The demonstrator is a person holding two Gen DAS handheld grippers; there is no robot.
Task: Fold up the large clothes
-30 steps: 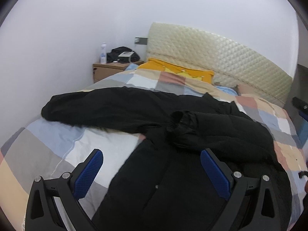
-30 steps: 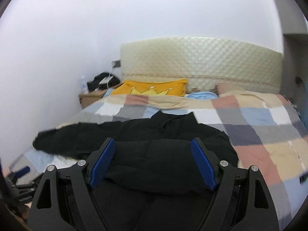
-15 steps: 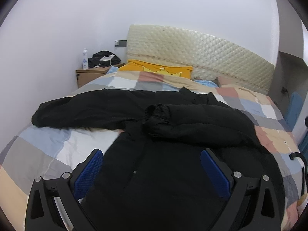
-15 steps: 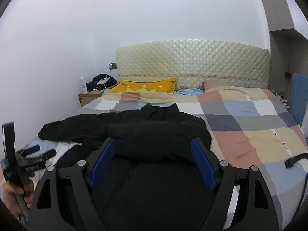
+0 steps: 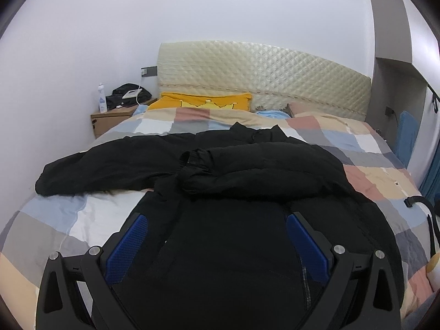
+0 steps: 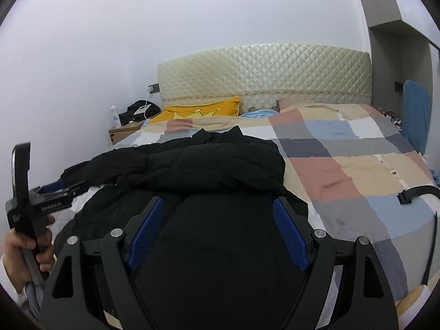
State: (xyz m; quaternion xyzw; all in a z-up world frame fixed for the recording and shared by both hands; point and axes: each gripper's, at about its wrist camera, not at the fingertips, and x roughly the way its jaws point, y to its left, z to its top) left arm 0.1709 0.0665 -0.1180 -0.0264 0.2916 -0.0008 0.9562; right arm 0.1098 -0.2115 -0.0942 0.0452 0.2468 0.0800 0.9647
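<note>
The black jacket (image 5: pixel 236 247) runs off the bottom edge, its hem unseen. A black strap (image 6: pixel 418 192) on the bed leaves the frame at right.

a black padded jacket (image 5: pixel 220 220) lies spread over a bed (image 5: pixel 371 170) covered by a checked quilt of pale blue, grey, peach and white squares. one sleeve (image 5: pixel 261 170) is folded across the chest, its cuff pointing left near the middle; the other sleeve (image 5: pixel 90 170) stretches out flat toward the left edge of the bed. the left gripper (image 5: pixel 217 238) hangs above the jacket's lower body, its blue-padded fingers (image 5: pixel 128 243) spread wide with nothing between them. a yellow pillow (image 5: pixel 203 101) rests against the cream quilted headboard (image 5: pixel 264 74). a wooden nightstand (image 5: pixel 110 119) at the left carries a white bottle (image 5: pixel 102 101).
</note>
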